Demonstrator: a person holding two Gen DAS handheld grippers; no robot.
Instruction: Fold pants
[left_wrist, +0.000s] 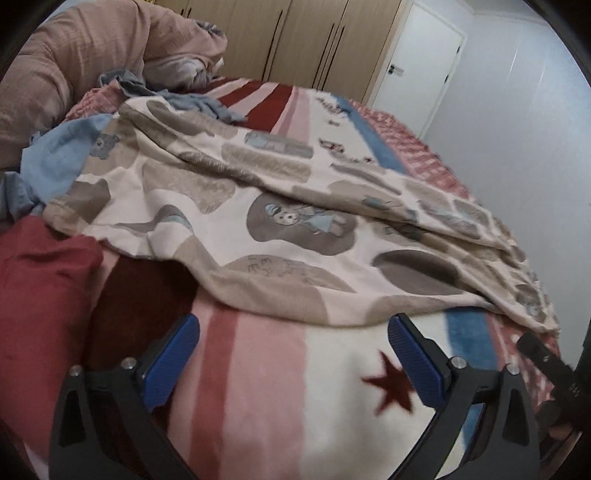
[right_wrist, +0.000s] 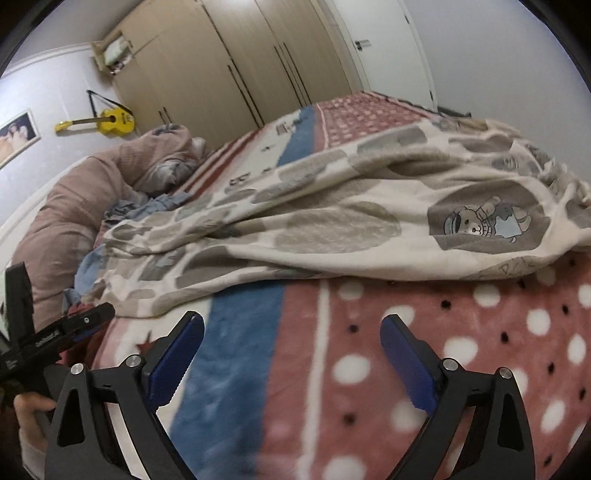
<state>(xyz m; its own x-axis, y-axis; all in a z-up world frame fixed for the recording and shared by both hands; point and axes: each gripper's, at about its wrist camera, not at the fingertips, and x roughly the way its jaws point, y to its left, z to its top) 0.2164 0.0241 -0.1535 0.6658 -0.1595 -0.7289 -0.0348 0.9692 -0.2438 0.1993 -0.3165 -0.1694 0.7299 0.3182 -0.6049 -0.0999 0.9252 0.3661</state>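
Note:
The pants (left_wrist: 280, 221) are cream with grey-beige patches and bear cartoons. They lie spread and wrinkled across the bed, and also show in the right wrist view (right_wrist: 332, 218). My left gripper (left_wrist: 293, 328) is open and empty, just short of the pants' near edge. My right gripper (right_wrist: 291, 328) is open and empty over the blanket, a little short of the pants. The left gripper shows at the left edge of the right wrist view (right_wrist: 85, 317). Part of the right gripper shows at the right edge of the left wrist view (left_wrist: 543, 354).
A striped, starred and dotted blanket (left_wrist: 266, 387) covers the bed. A red garment (left_wrist: 40, 291), blue clothes (left_wrist: 59, 155) and a brown duvet (left_wrist: 74, 55) lie at the left. Wardrobes (right_wrist: 221, 74), a door (left_wrist: 417, 62) and a yellow guitar (right_wrist: 107, 122) stand behind.

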